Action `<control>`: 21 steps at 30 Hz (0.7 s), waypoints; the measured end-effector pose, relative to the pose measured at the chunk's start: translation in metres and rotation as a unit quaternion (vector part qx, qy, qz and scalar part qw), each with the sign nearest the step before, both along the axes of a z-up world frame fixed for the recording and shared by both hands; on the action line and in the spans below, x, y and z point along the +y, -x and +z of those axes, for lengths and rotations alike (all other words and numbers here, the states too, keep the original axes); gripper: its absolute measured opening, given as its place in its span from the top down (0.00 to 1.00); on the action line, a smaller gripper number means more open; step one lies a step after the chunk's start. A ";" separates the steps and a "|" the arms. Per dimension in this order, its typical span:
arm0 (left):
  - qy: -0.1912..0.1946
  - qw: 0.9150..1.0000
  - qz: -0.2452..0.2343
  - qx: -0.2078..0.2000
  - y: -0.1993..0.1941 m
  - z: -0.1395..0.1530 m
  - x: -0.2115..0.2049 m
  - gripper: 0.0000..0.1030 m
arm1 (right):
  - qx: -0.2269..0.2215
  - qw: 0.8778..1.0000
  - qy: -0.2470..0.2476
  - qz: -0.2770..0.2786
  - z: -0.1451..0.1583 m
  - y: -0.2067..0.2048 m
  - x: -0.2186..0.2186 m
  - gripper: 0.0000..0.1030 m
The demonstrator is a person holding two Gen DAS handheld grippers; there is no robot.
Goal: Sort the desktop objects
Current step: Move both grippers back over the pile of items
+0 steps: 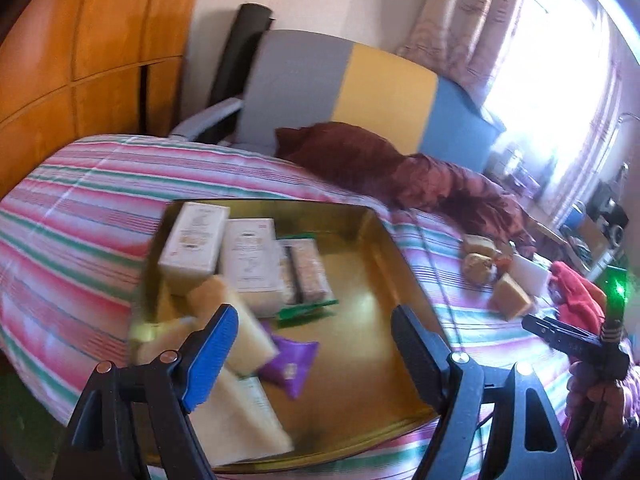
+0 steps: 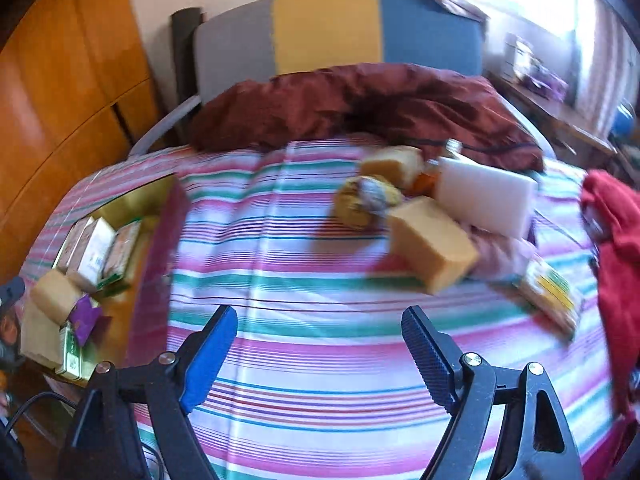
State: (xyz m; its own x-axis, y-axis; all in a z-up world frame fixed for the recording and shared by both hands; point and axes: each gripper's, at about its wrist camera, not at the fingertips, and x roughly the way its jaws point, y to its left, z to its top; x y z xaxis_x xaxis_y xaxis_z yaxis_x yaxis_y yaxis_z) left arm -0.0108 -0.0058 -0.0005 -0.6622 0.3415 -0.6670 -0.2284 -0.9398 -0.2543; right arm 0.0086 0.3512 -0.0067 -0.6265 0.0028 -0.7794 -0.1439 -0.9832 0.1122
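Observation:
My left gripper hangs open over a gold tray on the striped bedspread. The tray holds white boxes, a tan sponge next to the blue left fingertip, a cream block and a purple sachet. Nothing is pinched. My right gripper is open above bare striped cloth. Beyond it lie a yellow sponge block, a white foam block, a second sponge, a crumpled yellow-grey ball and a yellow-green packet. The tray sits at the left.
A dark red quilt is bunched at the far side against a grey, yellow and blue headboard. A red cloth lies at the right edge. A wooden wardrobe stands on the left, and a hand shows at the right.

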 end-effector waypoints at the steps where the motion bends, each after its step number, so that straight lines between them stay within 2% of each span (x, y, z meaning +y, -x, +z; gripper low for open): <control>1: 0.002 1.000 -0.009 0.001 0.001 0.001 0.007 0.23 | -0.001 1.000 0.005 -0.010 0.000 -0.003 0.010 0.18; 8: -0.016 0.998 -0.065 -0.004 0.010 0.008 0.046 0.24 | -0.011 0.997 0.000 -0.083 0.003 -0.026 0.084 0.18; 14: -0.006 0.995 -0.102 -0.008 0.018 0.014 0.083 0.25 | -0.038 0.991 -0.012 -0.128 -0.009 -0.039 0.155 0.18; 21: 0.007 0.988 -0.155 -0.022 0.023 0.011 0.125 0.24 | -0.073 0.991 -0.038 -0.103 -0.033 -0.025 0.204 0.14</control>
State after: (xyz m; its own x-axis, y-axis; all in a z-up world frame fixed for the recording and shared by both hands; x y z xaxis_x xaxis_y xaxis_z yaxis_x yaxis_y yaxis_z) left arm -0.0334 0.1192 0.0109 -0.4972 0.5141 -0.6989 -0.4953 -0.8296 -0.2579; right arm 0.0331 0.5557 -0.0397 -0.4867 0.1814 -0.8546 -0.3522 -0.9359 0.0019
